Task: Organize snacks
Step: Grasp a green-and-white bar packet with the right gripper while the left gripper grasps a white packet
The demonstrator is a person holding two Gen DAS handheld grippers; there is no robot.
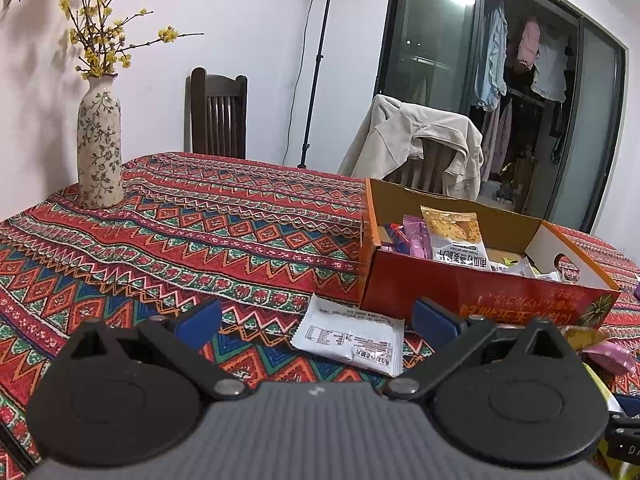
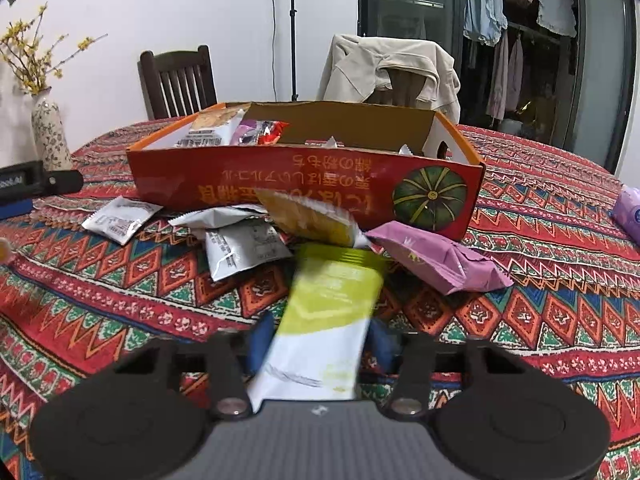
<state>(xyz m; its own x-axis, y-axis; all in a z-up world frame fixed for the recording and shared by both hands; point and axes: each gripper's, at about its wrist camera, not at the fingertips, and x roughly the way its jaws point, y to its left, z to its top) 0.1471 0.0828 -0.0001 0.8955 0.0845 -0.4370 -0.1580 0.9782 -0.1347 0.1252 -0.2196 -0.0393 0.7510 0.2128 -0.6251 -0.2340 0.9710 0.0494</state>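
One box (image 2: 256, 184); two chairs (image 2: 176, 76); one vase (image 1: 100, 144).

The yellow-green packet (image 2: 328, 312) is motion-blurred, its print unreadable — a purple packet (image 2: 630, 212) at three o'clock is cut by the edge.

We see a plain white wall (image 1: 240, 20) behind a table draped in a red, zigzag-patterned tablecloth (image 1: 180, 220), and at nine o'clock on it stands a floral ceramic vase (image 1: 100, 140) of yellow blossom branches (image 1: 96, 32). At twelve o'clock a dark wooden chair (image 1: 218, 114) faces us beside a black light stand (image 1: 318, 60), while at one o'clock a second chair wears a beige jacket (image 1: 416, 140). At two o'clock a dark-framed glass sliding door (image 1: 436, 32) reflects a lamp's glare, with hanging clothes (image 1: 520, 56) beyond it.
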